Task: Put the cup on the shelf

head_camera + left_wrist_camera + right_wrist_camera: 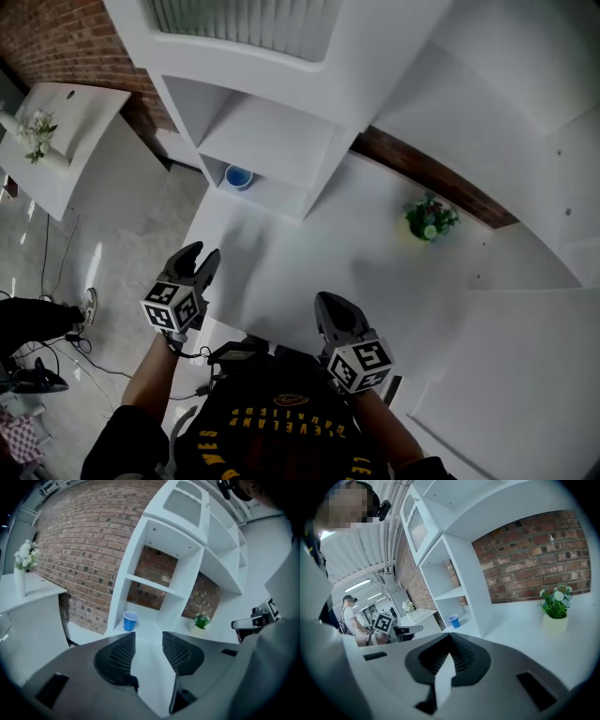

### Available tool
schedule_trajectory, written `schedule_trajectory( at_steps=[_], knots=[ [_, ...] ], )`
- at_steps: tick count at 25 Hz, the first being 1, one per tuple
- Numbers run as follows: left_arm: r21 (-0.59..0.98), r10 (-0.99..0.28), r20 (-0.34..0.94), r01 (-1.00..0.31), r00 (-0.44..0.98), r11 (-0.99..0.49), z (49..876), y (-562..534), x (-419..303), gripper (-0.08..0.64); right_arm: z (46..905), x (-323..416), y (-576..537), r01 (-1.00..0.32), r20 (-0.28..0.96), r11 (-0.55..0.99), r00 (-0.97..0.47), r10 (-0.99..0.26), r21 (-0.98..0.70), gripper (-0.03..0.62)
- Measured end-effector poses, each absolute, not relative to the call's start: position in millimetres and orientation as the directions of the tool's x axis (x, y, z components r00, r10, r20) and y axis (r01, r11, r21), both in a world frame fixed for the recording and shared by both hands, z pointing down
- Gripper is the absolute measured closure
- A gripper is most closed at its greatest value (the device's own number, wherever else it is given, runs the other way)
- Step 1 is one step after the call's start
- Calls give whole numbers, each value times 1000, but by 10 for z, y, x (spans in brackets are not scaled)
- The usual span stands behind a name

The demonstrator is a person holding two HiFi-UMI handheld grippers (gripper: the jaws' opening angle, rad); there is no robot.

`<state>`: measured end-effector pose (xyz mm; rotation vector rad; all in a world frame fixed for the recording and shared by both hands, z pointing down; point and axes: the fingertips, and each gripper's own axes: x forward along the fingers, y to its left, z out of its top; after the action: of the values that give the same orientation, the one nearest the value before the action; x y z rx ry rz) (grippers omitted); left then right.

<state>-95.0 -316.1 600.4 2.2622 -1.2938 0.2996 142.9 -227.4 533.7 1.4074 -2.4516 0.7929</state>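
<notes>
A blue cup [238,176] stands upright in the lowest compartment of the white shelf unit [272,141], and nothing is touching it. My left gripper [201,255] hovers over the near left part of the white counter, well short of the cup, with its jaws open and nothing between them. In the left gripper view the cup [131,620] sits straight ahead, beyond that gripper [148,639]. My right gripper [330,302] is over the counter's near edge, its jaws shut and empty. In the right gripper view the cup [453,620] is far off, to the left beyond the closed jaws [450,639].
A small potted plant [430,218] stands on the counter to the right of the shelf unit. A side table at far left carries a white vase of flowers [37,136]. Cables lie on the floor at left. A person [349,616] stands in the background.
</notes>
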Motion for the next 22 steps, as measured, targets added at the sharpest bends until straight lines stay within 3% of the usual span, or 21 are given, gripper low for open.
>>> schedule_trajectory(
  at_steps=[3, 5, 7, 12, 22],
  knots=[
    [285, -779, 386, -867, 493, -408, 5602, -3008, -1074, 428, 5268, 1389, -2322, -834, 401, 425, -545, -736, -351, 589],
    [287, -817, 344, -880, 463, -379, 5338, -2930, -1157, 515, 5238, 1350, -2363, -823, 387, 445, -561, -732, -353, 589],
    [301, -845, 293, -882, 447, -362, 5078, -2851, -1189, 556, 5213, 1313, -2403, -812, 375, 465, -578, -725, -353, 589],
    [279, -876, 200, -883, 439, -378, 4470, -2646, -1151, 557, 5013, 1289, -2472, -790, 308, 504, -604, -735, -348, 589],
    [207, -903, 204, -918, 378, -338, 4078, -2451, -1091, 557, 4658, 1314, -2504, -753, 199, 601, -654, -730, -269, 589]
  ],
)
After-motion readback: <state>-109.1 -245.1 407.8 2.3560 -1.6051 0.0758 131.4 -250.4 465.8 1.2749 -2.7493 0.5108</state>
